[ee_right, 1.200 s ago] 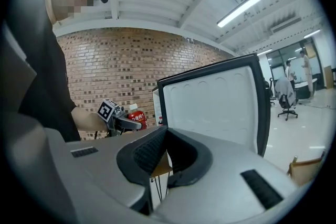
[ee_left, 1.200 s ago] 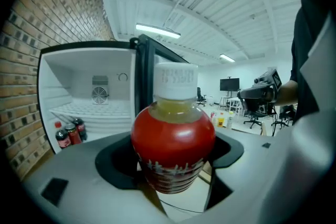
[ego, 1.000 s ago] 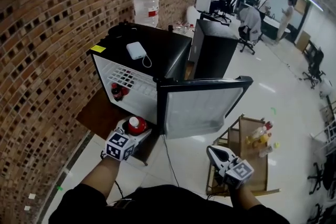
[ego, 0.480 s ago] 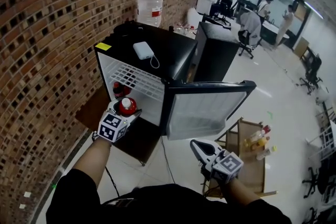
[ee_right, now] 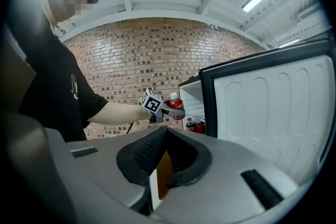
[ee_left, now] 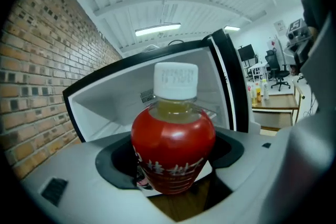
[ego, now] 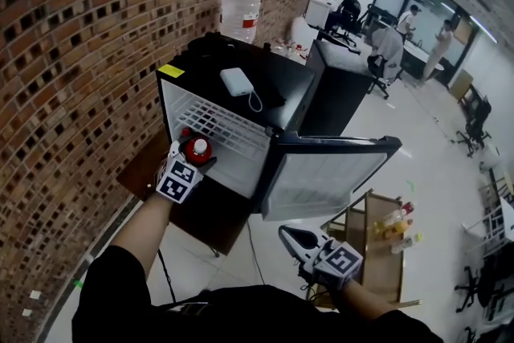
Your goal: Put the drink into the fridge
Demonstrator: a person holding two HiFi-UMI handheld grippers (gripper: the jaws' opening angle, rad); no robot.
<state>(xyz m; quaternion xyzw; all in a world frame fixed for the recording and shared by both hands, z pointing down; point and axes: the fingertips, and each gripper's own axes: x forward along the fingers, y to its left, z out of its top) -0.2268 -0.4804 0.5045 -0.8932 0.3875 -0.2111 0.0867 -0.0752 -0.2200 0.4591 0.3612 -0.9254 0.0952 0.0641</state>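
Pale grey left gripper [ego: 198, 158] and right gripper [ego: 293, 237], each with a black-and-white marker cube [ego: 178, 180]; black short-sleeved shirt [ego: 241, 319].

Drink bottle [ee_left: 173, 136], centre of the left gripper view: red wrap, pale lettering, white cap, amber liquid at neck. Fridge [ego: 201, 68]: black shell, white liner, yellow sticker [ego: 170, 71] on top. Wall [ego: 72, 52], frame left: brown brick pattern. Cubes on left gripper [ego: 193, 157] and right gripper [ego: 287, 235]: black-and-white squares.
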